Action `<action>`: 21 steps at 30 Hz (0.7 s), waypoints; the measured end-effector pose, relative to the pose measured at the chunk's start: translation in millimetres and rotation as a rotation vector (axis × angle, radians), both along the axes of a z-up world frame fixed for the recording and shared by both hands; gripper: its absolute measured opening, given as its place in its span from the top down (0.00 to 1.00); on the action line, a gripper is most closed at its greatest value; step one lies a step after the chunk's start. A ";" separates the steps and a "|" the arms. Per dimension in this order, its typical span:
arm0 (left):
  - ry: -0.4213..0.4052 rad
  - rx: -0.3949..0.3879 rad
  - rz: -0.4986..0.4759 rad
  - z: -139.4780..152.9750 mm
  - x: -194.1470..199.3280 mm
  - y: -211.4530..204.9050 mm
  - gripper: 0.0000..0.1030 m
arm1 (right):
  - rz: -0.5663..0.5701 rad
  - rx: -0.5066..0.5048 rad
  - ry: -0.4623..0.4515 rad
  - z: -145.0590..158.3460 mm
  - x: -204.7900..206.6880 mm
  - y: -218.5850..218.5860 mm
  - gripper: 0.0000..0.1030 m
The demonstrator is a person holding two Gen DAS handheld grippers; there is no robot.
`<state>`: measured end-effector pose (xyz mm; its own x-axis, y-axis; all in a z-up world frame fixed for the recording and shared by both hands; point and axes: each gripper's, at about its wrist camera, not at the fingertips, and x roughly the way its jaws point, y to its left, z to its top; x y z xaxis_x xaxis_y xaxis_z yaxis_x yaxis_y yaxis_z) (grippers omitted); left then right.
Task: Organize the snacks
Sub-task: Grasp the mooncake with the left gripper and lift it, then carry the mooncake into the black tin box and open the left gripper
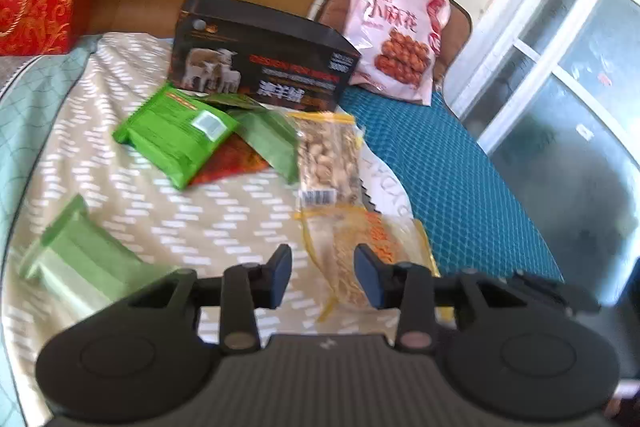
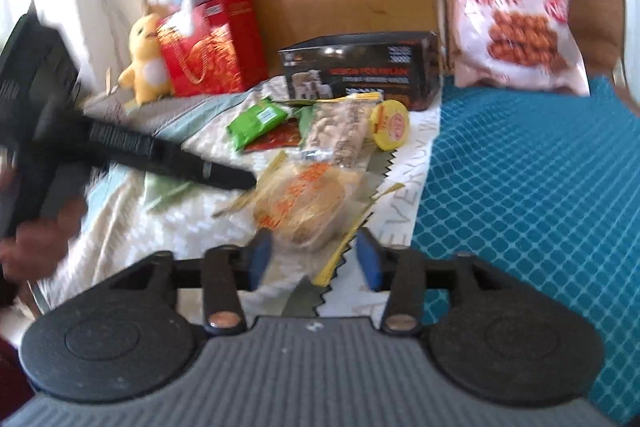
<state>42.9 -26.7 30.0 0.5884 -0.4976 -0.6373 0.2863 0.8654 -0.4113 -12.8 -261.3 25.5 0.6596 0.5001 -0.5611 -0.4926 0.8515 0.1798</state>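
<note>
We bring both grippers to the noodle pack (image 2: 300, 205): the left gripper (image 1: 323, 277) has its jaws partly spread over the pack's near end with nothing pinched, and the right gripper (image 2: 314, 259) stands spread just short of it, also empty. To grip well, we judge each should straddle a crimped edge before closing. Left of the jaws a green pack (image 1: 80, 259) crowds us; right, the blue mat (image 2: 540, 195) lies open.
</note>
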 end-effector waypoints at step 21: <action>-0.160 -0.007 -0.060 57.0 43.8 -12.3 0.71 | 0.054 -0.110 -0.250 24.3 32.3 27.9 0.64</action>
<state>86.8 -39.0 86.9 0.6510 -0.5395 -0.5339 0.4001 0.8417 -0.3626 19.4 -233.4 49.8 0.7586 0.4832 -0.4370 -0.5553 0.8304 -0.0456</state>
